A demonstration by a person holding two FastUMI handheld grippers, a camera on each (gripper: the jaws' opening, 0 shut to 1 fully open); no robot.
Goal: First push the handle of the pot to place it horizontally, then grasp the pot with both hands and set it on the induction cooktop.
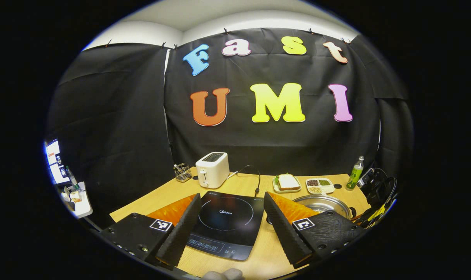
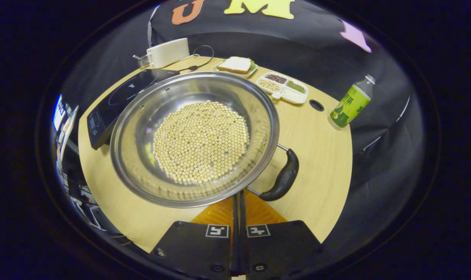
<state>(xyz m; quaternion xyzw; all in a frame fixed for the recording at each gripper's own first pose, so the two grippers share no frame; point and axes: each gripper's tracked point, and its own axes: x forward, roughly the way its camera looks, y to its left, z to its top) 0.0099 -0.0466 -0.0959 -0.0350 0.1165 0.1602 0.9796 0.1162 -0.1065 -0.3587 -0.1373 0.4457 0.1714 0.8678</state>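
Note:
A steel pot (image 2: 196, 140) holding pale yellow beans stands on the wooden table, its rim close in front of my right gripper (image 2: 238, 194). That gripper's fingers are pressed together with nothing visible between them, their tips at the pot's near rim. The pot's black handle (image 2: 284, 179) sticks out at the lower right, just right of those tips. The black induction cooktop (image 2: 119, 97) lies left of the pot. My left gripper (image 1: 232, 195) hangs open above the cooktop (image 1: 227, 221), holding nothing. The pot (image 1: 325, 204) sits to its right, partly behind the right finger.
A white toaster (image 1: 212, 169), a wire holder (image 1: 182, 172), a sandwich plate (image 1: 286, 182) and a divided tray of grains (image 1: 320, 185) line the table's back. A green bottle (image 2: 350, 103) stands near the right edge. Dark gear with cables (image 1: 377, 188) sits at the far right.

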